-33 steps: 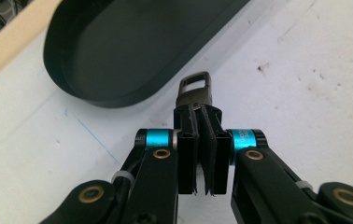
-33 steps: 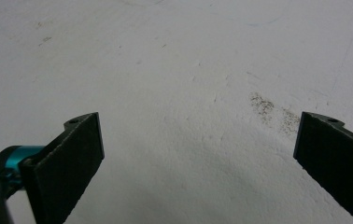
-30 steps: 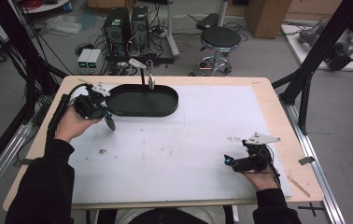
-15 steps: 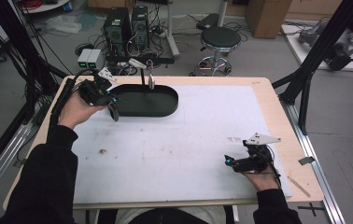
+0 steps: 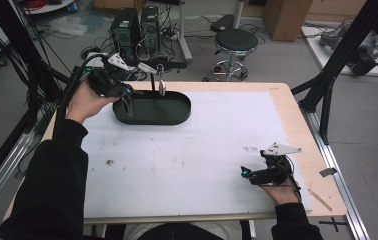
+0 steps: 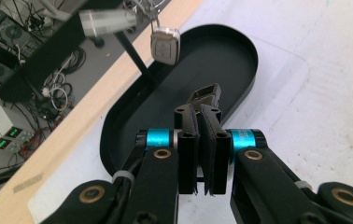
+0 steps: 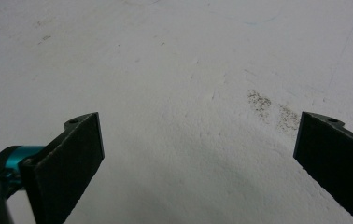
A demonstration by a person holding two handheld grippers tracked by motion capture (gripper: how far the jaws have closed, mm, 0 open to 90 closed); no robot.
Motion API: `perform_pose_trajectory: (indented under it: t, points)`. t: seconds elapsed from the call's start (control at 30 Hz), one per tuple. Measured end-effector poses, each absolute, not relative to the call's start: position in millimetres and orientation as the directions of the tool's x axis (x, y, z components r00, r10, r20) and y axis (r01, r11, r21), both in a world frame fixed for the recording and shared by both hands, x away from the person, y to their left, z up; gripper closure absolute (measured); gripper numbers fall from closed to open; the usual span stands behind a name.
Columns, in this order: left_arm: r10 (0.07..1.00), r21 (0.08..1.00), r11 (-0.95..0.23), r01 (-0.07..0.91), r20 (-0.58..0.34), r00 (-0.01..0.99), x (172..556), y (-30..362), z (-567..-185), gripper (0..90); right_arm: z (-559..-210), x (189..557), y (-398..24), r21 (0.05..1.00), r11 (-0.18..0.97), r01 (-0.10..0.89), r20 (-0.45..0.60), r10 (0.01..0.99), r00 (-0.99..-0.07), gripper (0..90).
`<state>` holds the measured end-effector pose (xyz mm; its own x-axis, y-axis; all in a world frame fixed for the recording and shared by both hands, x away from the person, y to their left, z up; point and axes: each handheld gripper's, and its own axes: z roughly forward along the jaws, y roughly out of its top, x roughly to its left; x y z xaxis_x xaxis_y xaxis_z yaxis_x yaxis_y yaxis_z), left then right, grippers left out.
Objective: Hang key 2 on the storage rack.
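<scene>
Black clip [image 6: 205,94] pinched in left tool [image 6: 201,154] above oval tray [image 6: 233,51].

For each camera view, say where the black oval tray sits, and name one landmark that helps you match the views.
High view: tray upper left of centre, at the table's far edge.
Left gripper view: tray centre, beyond the jaws.
Right gripper view: not in it.
Shared landmark: the silver tag hanging above the tray.

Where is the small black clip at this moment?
In the left gripper view, the clip sits pinched in the left tongs, above the black tray and below the hanging tag.
</scene>
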<state>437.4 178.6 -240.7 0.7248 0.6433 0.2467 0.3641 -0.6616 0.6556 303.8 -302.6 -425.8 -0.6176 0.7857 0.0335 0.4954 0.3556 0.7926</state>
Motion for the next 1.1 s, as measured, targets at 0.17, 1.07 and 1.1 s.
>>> perform_pose_trajectory:
  t: [0.17, 1.07, 1.1]
  points:
    - [0.643, 0.67, -0.654, 0.351, 0.247, 0.725, 443, 170, -232, 85.6, -426, 304, -303, 0.792, 0.354, 0.497, 0.034, 0.788, -0.615, 0.8]
    - [0.688, 0.738, -0.575, 0.353, 0.203, 0.697, 474, 133, -216, 85.9, -427, 304, -306, 0.789, 0.352, 0.504, 0.036, 0.792, -0.609, 0.8]
    - [0.688, 0.737, -0.578, 0.351, 0.209, 0.695, 475, 130, -216, 85.9, -427, 304, -306, 0.791, 0.351, 0.502, 0.035, 0.792, -0.609, 0.8]
